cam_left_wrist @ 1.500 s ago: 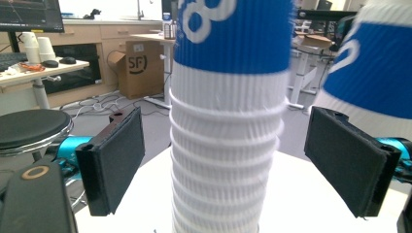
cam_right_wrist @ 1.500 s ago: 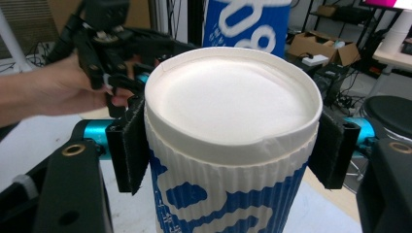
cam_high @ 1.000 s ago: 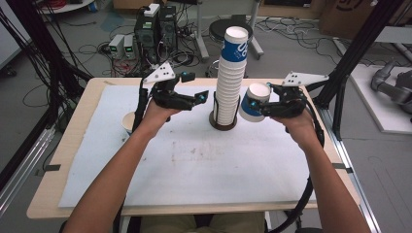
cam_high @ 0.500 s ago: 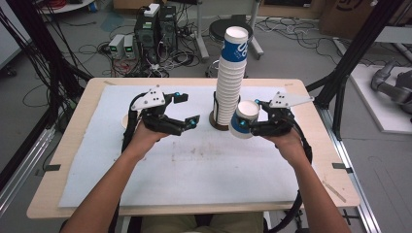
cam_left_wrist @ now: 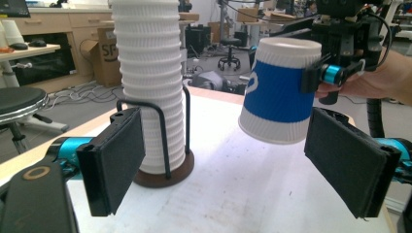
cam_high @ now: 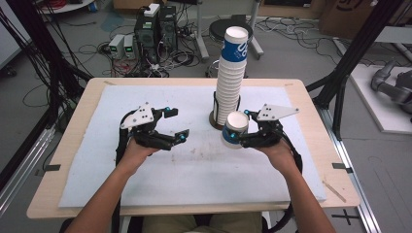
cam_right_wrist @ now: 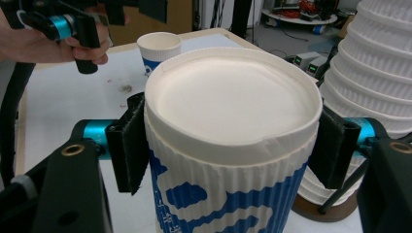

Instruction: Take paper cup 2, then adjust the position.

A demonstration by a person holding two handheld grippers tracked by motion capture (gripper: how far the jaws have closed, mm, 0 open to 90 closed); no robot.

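Right claw (cam_high: 241,137) clamped on blue cup (cam_high: 234,130) just beside cup stack (cam_high: 230,80), left claw (cam_high: 171,125) apart, bare mat (cam_high: 194,170) between.

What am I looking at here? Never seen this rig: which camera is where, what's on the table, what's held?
No robot arm: a person holds a handheld two-jaw gripper in each hand. The high view looks down from above the person's side. The other two cameras ride on the grippers, looking along their black jaws. On the white-covered table stands a tall stack of paper cups in a wire holder. The right gripper is shut on a blue-and-white paper cup, carried upside down above the table. The left gripper is open and empty. The right gripper view shows another cup standing farther off.
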